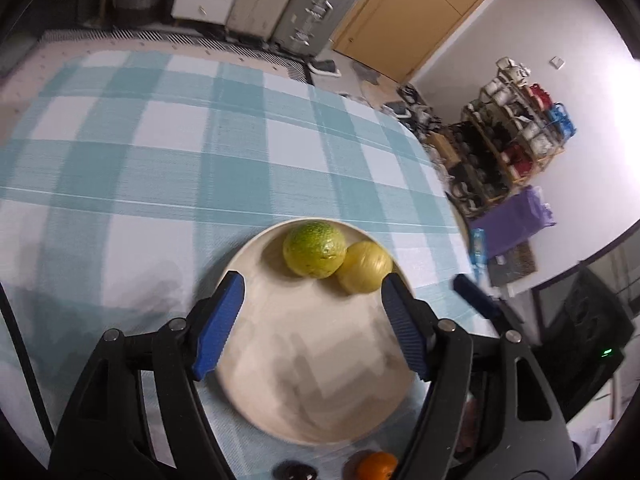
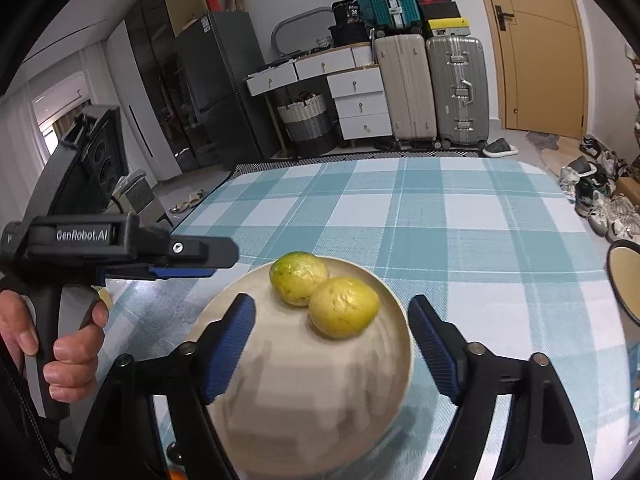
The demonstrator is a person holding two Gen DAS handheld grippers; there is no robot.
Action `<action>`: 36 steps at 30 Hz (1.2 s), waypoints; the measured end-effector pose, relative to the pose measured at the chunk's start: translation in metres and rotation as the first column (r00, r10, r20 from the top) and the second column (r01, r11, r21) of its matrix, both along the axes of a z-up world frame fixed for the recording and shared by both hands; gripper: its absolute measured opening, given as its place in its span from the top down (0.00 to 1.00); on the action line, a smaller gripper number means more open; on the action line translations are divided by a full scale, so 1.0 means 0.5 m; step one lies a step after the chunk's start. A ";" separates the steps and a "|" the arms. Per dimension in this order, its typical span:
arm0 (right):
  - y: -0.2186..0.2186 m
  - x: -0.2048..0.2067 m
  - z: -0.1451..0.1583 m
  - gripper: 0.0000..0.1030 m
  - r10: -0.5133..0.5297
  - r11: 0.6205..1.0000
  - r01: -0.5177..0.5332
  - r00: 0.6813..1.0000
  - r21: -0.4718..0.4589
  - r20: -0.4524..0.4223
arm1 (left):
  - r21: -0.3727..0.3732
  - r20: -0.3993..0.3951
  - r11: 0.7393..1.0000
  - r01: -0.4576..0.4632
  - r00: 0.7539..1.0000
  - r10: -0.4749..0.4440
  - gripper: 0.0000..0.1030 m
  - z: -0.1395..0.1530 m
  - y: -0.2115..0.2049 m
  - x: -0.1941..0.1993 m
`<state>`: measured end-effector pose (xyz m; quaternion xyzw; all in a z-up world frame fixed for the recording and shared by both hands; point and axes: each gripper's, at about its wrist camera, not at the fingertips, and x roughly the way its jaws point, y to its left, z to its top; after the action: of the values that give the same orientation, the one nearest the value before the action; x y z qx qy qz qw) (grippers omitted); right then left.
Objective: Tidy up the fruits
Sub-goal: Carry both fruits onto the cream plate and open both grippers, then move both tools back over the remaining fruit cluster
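Note:
A cream plate (image 1: 312, 380) lies on the checked tablecloth and holds two fruits side by side, touching. One is a green round fruit (image 1: 314, 248), the other a yellow one (image 1: 362, 268). My left gripper (image 1: 312, 280) hovers over the plate's near half, open, with nothing between its blue pads. In the right wrist view the same plate (image 2: 312, 400) carries the green fruit (image 2: 298, 278) and the yellow fruit (image 2: 343, 307). My right gripper (image 2: 331, 305) stands open just short of them, pads apart from both. A hand (image 2: 72, 360) holds the left gripper (image 2: 216, 260) at the left.
An orange fruit (image 1: 376, 466) and a dark object (image 1: 296, 472) lie at the near table edge. A second, dark-rimmed plate (image 2: 624, 280) sits at the right edge of the table. Suitcases (image 2: 456, 88), drawers and shoes stand on the floor beyond the table.

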<state>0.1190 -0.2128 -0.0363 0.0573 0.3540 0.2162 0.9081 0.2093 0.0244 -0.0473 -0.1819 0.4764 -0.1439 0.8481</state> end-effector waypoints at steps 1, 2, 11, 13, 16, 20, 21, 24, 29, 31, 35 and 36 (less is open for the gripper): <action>-0.003 -0.008 0.005 0.17 -0.001 1.000 0.001 1.000 0.006 0.005 | 0.015 0.014 1.000 -0.002 1.000 0.001 0.34 0.005 0.000 -0.014; -0.006 -0.017 0.009 0.17 -0.004 1.000 0.004 1.000 0.013 0.014 | 0.030 0.022 1.000 -0.005 1.000 0.005 0.34 0.010 0.001 -0.026; -0.020 -0.103 0.053 0.10 -0.019 0.999 0.017 0.997 0.033 0.071 | 0.191 0.172 0.980 -0.061 0.985 0.028 0.23 0.079 -0.016 -0.152; -0.025 -0.122 0.061 0.08 -0.025 0.999 0.022 0.997 0.041 0.080 | 0.227 0.208 0.971 -0.078 0.978 0.030 0.22 0.095 -0.021 -0.183; -0.029 -0.143 0.068 0.05 -0.023 0.998 0.018 0.996 0.056 0.089 | 0.243 0.243 0.966 -0.091 0.970 0.030 0.20 0.113 -0.025 -0.217; -0.030 -0.172 0.076 0.02 -0.027 0.998 0.022 0.995 0.057 0.100 | 0.269 0.277 0.956 -0.118 0.960 0.041 0.16 0.125 -0.031 -0.257; -0.031 -0.180 0.078 0.02 -0.027 0.998 0.022 0.994 0.058 0.102 | 0.280 0.284 0.952 -0.127 0.958 0.045 0.13 0.127 -0.031 -0.271; -0.031 -0.200 0.081 0.01 -0.031 0.998 0.024 0.994 0.058 0.106 | 0.307 0.292 0.942 -0.138 0.955 0.045 0.03 0.127 -0.039 -0.295; -0.029 -0.229 0.080 0.00 -0.033 0.998 0.026 0.993 0.062 0.112 | 0.346 0.307 0.925 -0.156 0.951 0.046 0.01 0.119 -0.048 -0.337; -0.027 -0.241 0.079 0.00 -0.030 0.998 0.023 0.993 0.058 0.113 | 0.349 0.301 0.924 -0.155 0.953 0.046 0.01 0.114 -0.049 -0.354; -0.022 -0.269 0.075 0.00 -0.017 0.999 0.011 0.993 0.048 0.117 | 0.359 0.311 0.919 -0.160 0.950 0.044 0.01 0.107 -0.053 -0.388; -0.020 -0.276 0.073 0.00 -0.015 0.999 0.010 0.993 0.044 0.118 | 0.362 0.313 0.918 -0.162 0.949 0.044 0.01 0.103 -0.054 -0.387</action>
<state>-0.0191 -0.2227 0.0004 0.0663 0.2944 0.2212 0.9274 0.0160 -0.0026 0.0042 -0.0140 0.3513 -0.0288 0.9357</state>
